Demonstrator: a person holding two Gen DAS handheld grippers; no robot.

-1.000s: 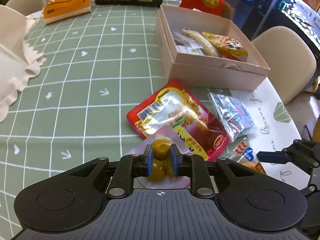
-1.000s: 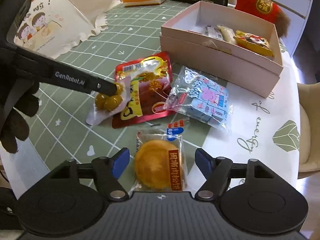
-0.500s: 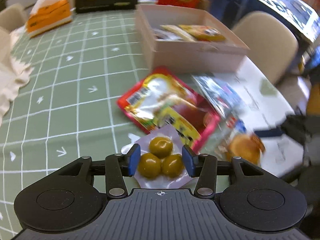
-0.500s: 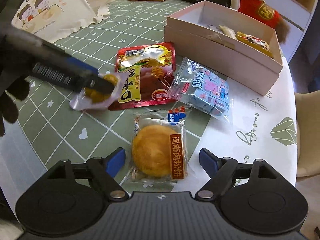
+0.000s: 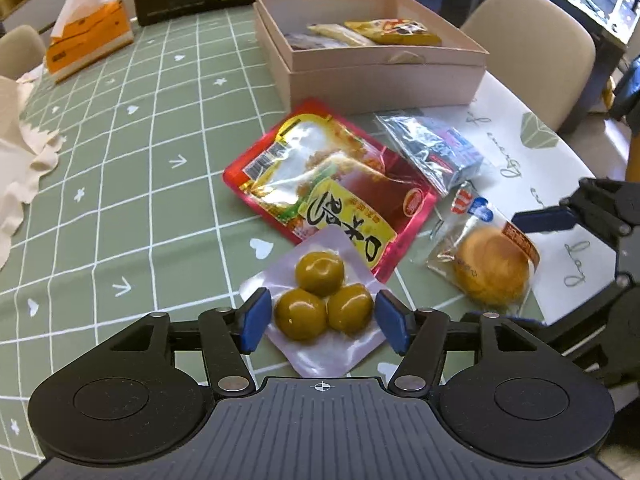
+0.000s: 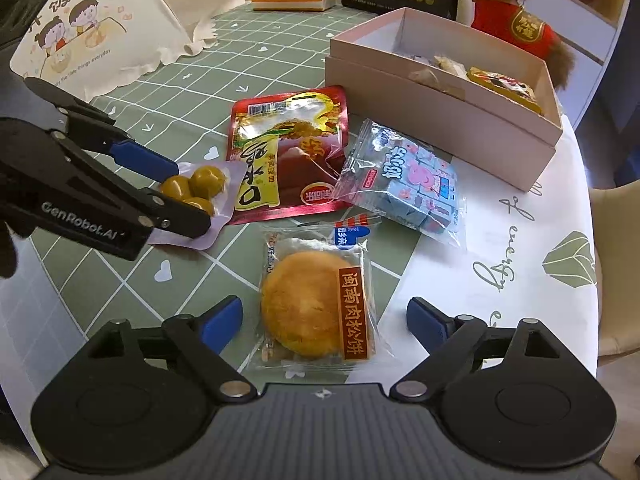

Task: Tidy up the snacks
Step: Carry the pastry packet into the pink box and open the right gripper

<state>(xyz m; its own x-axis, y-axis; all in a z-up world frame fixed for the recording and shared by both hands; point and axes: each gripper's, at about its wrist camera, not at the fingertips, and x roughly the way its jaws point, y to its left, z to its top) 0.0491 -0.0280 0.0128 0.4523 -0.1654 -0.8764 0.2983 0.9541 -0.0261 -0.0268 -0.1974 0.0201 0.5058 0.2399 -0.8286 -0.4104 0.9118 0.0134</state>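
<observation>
Left gripper (image 5: 320,320): jaws just opening, spread either side of the plums (image 5: 322,294), pads clear. Right gripper (image 6: 324,320): just opening, spread around the cake (image 6: 316,304), not pinching. Risk: slick wrap slips on closing; plum pouch overlaps the red pack (image 5: 332,184). Box (image 5: 380,80) beyond; table edge near on the right.

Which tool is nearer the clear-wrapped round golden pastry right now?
Right. The right tool straddles the round golden pastry, jaws open on either side, not touching. The left tool sits apart, open around the clear pouch of three green plums. Both have just been opening.
</observation>
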